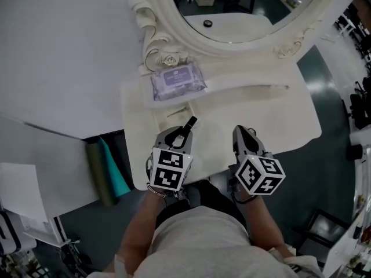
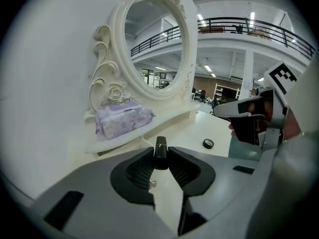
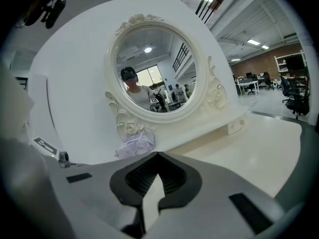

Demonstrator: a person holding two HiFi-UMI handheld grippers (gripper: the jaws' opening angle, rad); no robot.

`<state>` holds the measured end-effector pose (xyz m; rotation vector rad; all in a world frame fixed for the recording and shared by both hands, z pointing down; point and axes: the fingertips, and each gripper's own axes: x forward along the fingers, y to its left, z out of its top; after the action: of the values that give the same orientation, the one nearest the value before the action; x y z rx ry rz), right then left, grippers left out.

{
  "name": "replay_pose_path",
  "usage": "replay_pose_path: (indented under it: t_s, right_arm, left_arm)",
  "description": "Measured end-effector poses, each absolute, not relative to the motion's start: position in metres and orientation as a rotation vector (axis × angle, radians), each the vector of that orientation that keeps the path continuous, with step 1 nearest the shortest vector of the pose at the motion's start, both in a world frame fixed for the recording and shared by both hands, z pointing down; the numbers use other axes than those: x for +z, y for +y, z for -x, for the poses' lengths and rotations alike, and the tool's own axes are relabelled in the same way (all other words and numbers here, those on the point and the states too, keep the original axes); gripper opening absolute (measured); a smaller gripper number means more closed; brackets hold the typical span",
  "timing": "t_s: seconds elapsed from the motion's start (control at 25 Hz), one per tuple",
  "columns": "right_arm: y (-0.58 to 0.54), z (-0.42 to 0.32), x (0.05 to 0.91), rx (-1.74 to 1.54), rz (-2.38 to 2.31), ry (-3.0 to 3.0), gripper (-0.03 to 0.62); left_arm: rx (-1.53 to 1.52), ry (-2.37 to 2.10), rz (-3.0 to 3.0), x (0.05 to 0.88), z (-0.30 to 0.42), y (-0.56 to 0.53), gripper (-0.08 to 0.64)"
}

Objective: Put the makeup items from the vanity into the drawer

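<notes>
A slim black makeup tube [image 2: 160, 152] stands upright between the jaws of my left gripper [image 2: 160, 159], which is shut on it. From the head view the tube [image 1: 190, 122] pokes out of the left gripper [image 1: 184, 130] over the cream vanity top [image 1: 290, 120]. My right gripper [image 1: 239, 132] hovers beside it to the right, shut with nothing between its jaws [image 3: 157, 156]. A small round black item [image 2: 208, 143] lies on the vanity top. A purple wipes packet [image 1: 177, 81] rests on the raised shelf below the mirror. No drawer shows in any view.
The oval mirror [image 1: 243, 10] with its ornate cream frame stands at the back of the vanity. A green and teal roll [image 1: 105, 172] leans left of the vanity, next to a white panel [image 1: 40, 167]. The person's body is close to the vanity's front edge.
</notes>
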<state>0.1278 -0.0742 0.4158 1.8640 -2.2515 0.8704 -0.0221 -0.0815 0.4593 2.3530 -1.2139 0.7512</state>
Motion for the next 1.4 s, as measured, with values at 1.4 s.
replay_pose_path:
  t_s: [1.4]
  right_arm:
    - [-0.156,-0.123,0.447,0.951,-1.798,-2.215,0.017]
  left_arm:
    - [0.838,-1.126,-2.161,0.504,0.052,-0.143,0.141]
